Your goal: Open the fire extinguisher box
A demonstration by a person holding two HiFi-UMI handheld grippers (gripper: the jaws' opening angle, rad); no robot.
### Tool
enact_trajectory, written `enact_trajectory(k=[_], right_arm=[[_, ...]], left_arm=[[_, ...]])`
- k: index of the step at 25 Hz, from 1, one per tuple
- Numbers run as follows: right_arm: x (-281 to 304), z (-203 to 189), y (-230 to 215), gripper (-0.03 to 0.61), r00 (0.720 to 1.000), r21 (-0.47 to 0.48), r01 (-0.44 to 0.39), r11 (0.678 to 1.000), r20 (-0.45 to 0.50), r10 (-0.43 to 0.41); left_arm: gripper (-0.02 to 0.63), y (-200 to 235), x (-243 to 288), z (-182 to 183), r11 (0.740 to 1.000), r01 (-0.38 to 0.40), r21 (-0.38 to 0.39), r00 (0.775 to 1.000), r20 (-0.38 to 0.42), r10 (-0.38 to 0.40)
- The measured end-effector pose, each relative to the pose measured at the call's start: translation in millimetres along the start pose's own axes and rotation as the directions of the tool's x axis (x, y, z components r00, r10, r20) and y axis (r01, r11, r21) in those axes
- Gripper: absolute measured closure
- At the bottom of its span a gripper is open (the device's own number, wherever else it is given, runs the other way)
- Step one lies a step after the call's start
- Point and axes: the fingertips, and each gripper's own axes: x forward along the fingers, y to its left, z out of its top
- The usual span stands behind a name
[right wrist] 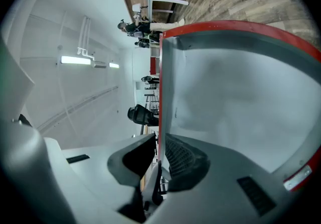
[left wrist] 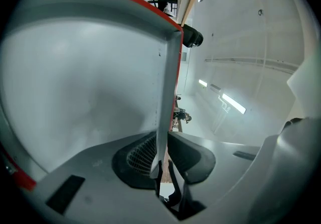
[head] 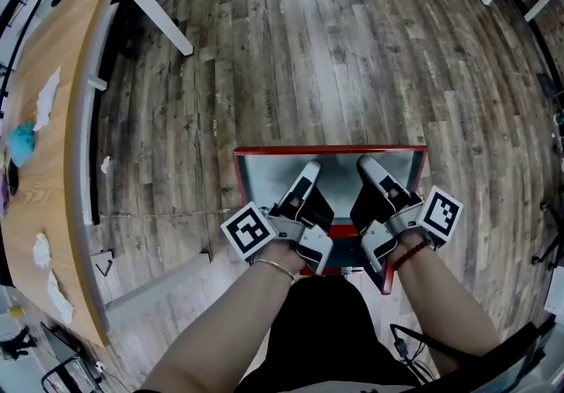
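- The fire extinguisher box (head: 240,173) sits on the plank floor (head: 308,48) directly below the person. Its red rim frames a grey lid (head: 339,173).
- Both forearms reach forward from the bottom of the head view, with the hands close together, side by side over the near part of the box.
- The left tool (head: 310,169) points away from the person, its marker cube on the outer left side. In its own view the jaws (left wrist: 161,150) are pinched onto the thin edge of the lid (left wrist: 90,82).
- The right tool (head: 366,164) lies parallel to it, just beside it. Its jaws (right wrist: 159,150) are likewise clamped on the lid's edge (right wrist: 235,97).
- Whether the lid is raised off the box cannot be told.
- A wooden worktop (head: 62,118) stands well apart to the left.
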Motion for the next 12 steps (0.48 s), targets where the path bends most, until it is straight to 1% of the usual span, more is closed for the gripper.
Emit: enact_trajectory(k=[3, 6, 9, 12], right_arm=[[-7, -6, 2, 0.528, 1.0, -0.003, 0.007, 1.0, -0.009, -0.007], [-14, -16, 11, 0.528, 1.0, -0.022, 0.013, 1.0, -0.025, -0.013], [-17, -26, 33, 0.528, 0.998, -0.066, -0.011, 0.998, -0.062, 0.007], [-19, -33, 69, 0.528, 0.994, -0.114, -0.059, 0.992, -0.095, 0.048]], left_arm=[[0.565, 0, -10, 1, 1.0, -0.01, 0.006, 1.0, 0.004, 0.01], [0.565, -11, -17, -6, 0.999, -0.016, 0.043, 0.999, -0.034, 0.017], [0.565, -36, -18, -15, 0.995, 0.002, 0.096, 0.997, -0.083, 0.006], [0.566, -72, -14, -25, 0.989, 0.049, 0.141, 0.99, -0.137, -0.03]])
